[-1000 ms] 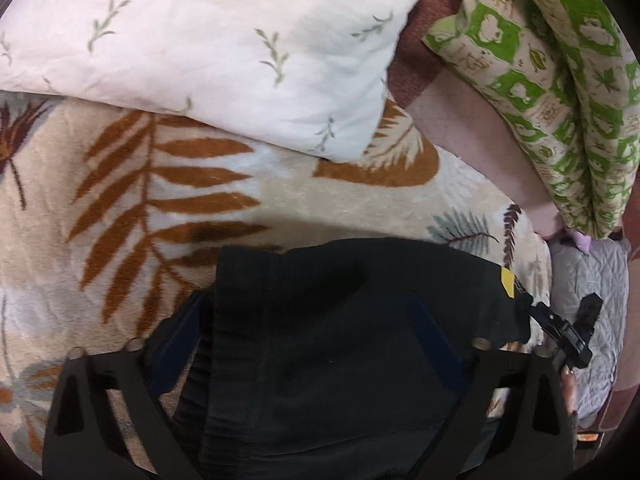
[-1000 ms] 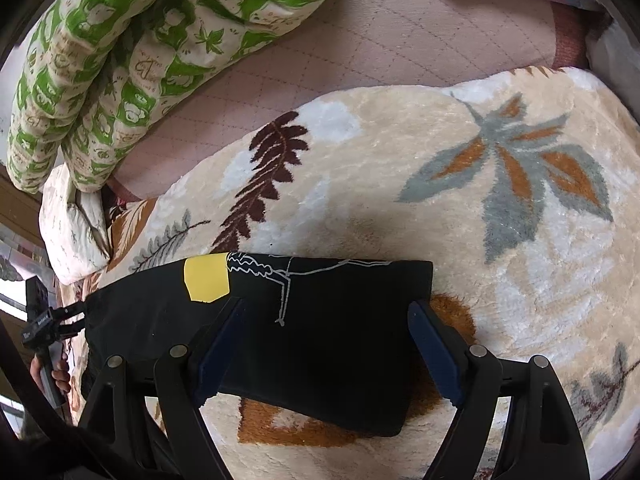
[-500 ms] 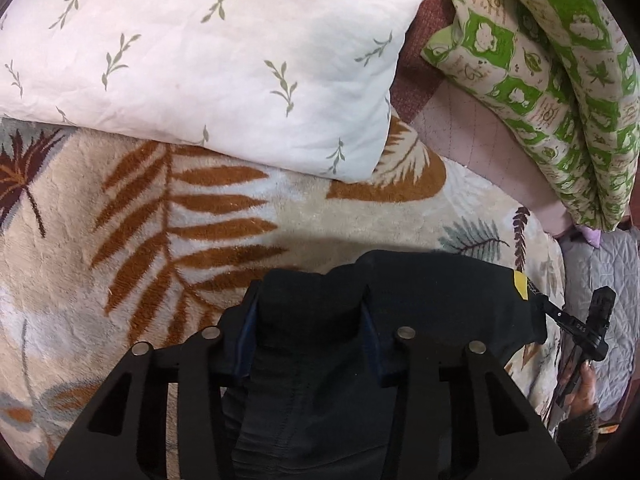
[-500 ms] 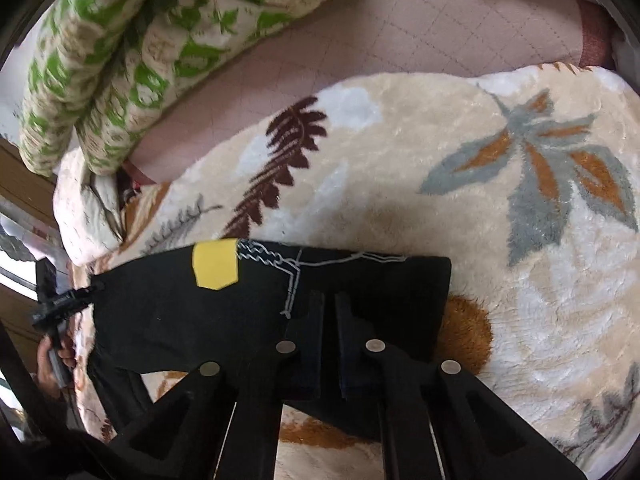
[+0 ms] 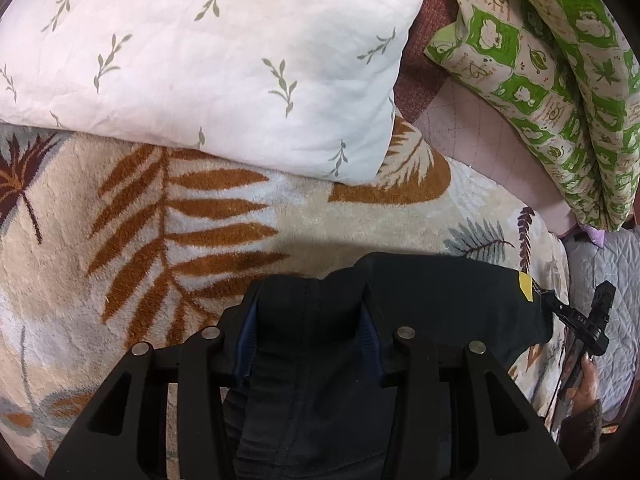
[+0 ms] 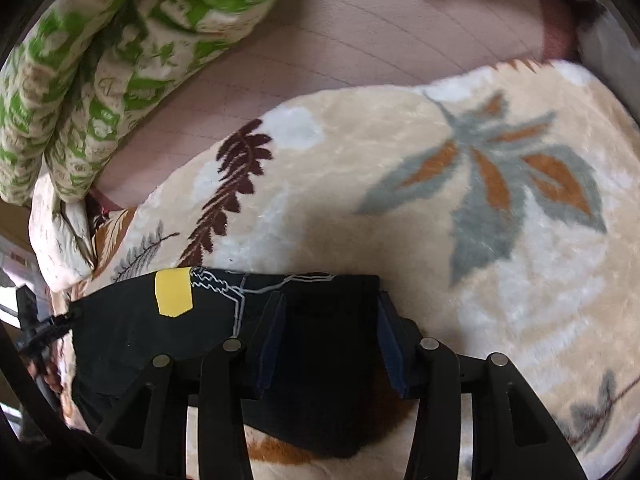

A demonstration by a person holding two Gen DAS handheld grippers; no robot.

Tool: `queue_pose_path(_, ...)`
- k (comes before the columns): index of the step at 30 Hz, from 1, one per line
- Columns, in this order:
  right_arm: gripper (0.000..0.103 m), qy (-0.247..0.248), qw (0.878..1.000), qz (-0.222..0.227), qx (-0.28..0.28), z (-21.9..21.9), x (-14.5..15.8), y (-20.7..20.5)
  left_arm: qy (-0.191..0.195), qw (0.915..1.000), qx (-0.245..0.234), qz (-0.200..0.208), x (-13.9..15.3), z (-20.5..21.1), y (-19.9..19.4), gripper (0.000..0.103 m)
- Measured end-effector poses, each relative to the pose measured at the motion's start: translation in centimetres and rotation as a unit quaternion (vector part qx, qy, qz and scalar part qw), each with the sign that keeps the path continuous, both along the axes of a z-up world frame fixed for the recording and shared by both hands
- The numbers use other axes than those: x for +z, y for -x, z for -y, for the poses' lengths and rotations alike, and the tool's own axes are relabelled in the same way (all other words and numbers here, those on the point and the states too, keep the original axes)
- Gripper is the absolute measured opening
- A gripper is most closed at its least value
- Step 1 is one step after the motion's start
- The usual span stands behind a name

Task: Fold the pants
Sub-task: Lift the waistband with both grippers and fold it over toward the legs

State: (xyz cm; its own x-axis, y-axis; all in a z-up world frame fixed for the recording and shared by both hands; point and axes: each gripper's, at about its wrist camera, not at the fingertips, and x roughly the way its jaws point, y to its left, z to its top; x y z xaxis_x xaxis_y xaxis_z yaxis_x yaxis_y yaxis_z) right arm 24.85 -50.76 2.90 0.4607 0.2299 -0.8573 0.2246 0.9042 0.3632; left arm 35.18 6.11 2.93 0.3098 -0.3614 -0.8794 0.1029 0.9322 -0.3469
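Observation:
The black pants [image 5: 444, 300] lie on a cream leaf-patterned blanket [image 5: 120, 240]. In the left wrist view my left gripper [image 5: 308, 320] has its blue-padded fingers closed around a raised bunch of the pants' left end. In the right wrist view the pants [image 6: 132, 332] show a yellow patch [image 6: 173, 291] and white line print. My right gripper [image 6: 330, 340] sits over the pants' right end with its fingers partly apart, fabric between them without a clear pinch. The right gripper also shows far right in the left wrist view [image 5: 580, 320].
A white pillow with a green sprig print [image 5: 200, 60] lies behind the pants. A green and cream patterned quilt [image 5: 560, 80] is piled at the back right, over a pink quilted sheet [image 6: 360, 40]. The quilt also shows in the right wrist view [image 6: 100, 72].
My left gripper closed from wide open onto the pants' end and holds a raised bunch. My right gripper closed on the fabric half a second ago and has since opened partway.

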Motion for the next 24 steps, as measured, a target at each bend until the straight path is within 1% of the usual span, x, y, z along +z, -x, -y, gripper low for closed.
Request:
queue_pose_path(1,0.010,-0.016,1.000,0.002,0.012,-0.1,-0.1,-0.3,-0.003,1.0000,0.000,0.003,0.1,0.1,0.0,0.042)
queue_pose_path(2,0.010,-0.032,0.999,0.000,0.012,0.0,-0.2,-0.3,-0.005,1.0000,0.000,0.007,0.1,0.1,0.1,0.039)
queue_pose_path(4,0.010,-0.015,1.000,0.013,0.020,-0.5,0.4,0.0,-0.002,0.9999,0.003,0.015,0.4,0.1,0.2,0.037)
queue_pose_path(6,0.010,-0.012,0.999,0.032,0.029,-0.9,1.3,0.6,0.004,0.9997,0.007,0.025,0.8,-0.1,0.5,0.037)
queue_pose_path(12,0.010,0.017,0.996,0.064,0.058,-2.0,4.3,2.9,0.025,0.9984,0.015,0.049,2.4,-0.8,1.5,0.036)
queue_pose_path(14,0.010,0.021,0.995,0.076,0.063,-2.2,5.3,4.0,0.030,0.9979,0.014,0.056,3.0,-1.0,2.1,0.036)
queue_pose_path(19,0.010,0.018,0.993,0.097,0.067,-2.6,6.9,6.8,0.032,0.9966,0.009,0.075,4.4,-1.3,3.9,0.036)
queue_pose_path(24,0.010,0.019,0.992,0.101,0.070,-3.3,7.9,9.6,0.039,0.9955,0.008,0.086,5.5,-1.8,5.9,0.036)
